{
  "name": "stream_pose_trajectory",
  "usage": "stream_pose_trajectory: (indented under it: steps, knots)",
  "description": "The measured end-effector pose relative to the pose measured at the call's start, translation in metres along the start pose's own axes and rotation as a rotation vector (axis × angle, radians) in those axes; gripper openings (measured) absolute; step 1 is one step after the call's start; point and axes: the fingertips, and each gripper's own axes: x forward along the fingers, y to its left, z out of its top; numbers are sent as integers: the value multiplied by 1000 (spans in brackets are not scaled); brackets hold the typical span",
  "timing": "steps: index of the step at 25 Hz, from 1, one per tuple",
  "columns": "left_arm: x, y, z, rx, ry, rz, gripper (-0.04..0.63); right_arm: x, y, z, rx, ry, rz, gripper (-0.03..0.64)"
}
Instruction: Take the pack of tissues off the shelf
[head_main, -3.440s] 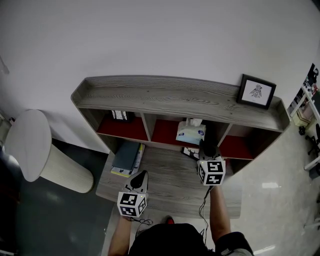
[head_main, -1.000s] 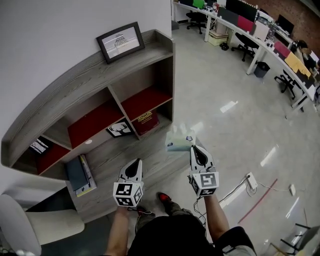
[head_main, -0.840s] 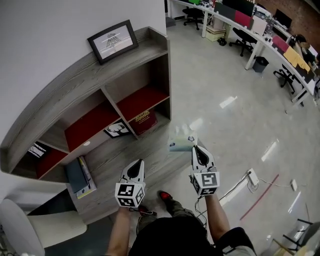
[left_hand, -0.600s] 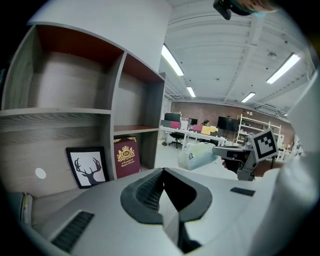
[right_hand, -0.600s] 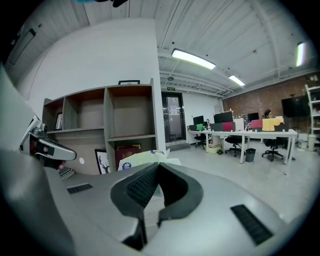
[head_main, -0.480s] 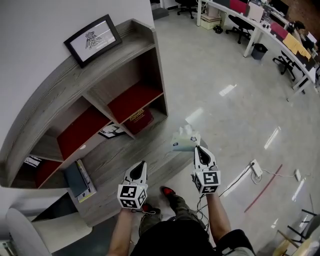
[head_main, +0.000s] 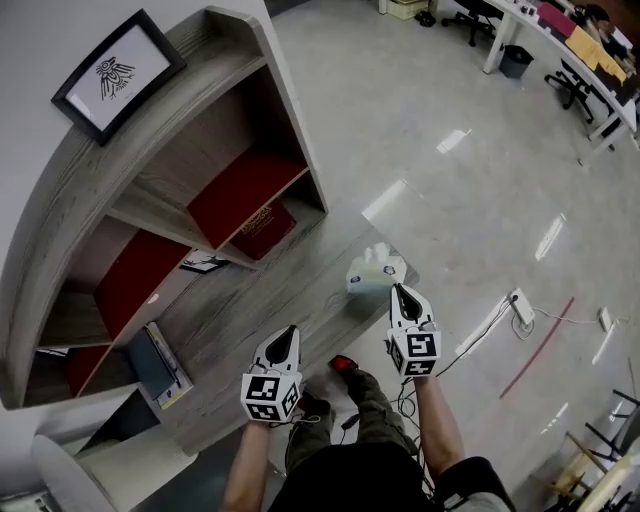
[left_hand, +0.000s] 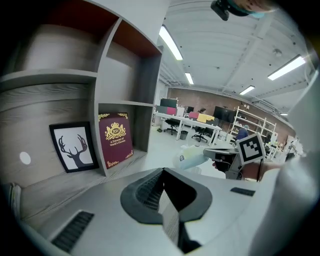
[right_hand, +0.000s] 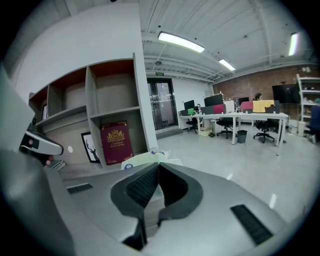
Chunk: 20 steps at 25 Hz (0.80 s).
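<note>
My left gripper (head_main: 286, 334) was nearest me, its jaws pressed together with nothing between them. My right gripper (head_main: 398, 291) sat at about 2 o'clock from it, a little farther forward. Its jaws were pinched almost flat on the near edge of the pack of tissues (head_main: 375, 272).

From the right gripper's tips the pack lay at 11 o'clock, touching them, with its tuft of tissue pointing on toward 12. As far as I could judge, its long axis ran roughly 9 to 3, across the line of my jaws. It hung in the air near the outer corner of the low board (head_main: 250, 310), outside every compartment of the shelf (head_main: 140, 165).

At 9 to 10 o'clock from the pack, a red book (head_main: 262, 230) and a deer picture (head_main: 203, 264) leaned at the front of the compartments. Farther off at 10 o'clock, a framed picture (head_main: 115, 70) stood on the shelf's top. Bare floor ran from 12 round to 3, with office desks (head_main: 560, 30) far out at 1.

I judged the pack already off the shelf. Any further carry turned on the shelf lying at 10 o'clock and the open floor at 12 to 3. The right hand alone had the pack, with the left well apart at 8 o'clock.
</note>
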Motion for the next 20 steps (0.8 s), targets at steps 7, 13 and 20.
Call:
stream_pose_trajectory:
  steps: [7, 13, 20]
  knots:
    - [11, -3, -13, -3, 36, -11, 7, 12, -8, -30, 16, 45, -9, 29]
    - [15, -6, -12, 4, 41, -18, 8, 19, -6, -46, 3, 64, -22, 29]
    - [18, -6, -12, 6, 43, -23, 7, 20, -5, -59, 16, 84, -26, 31]
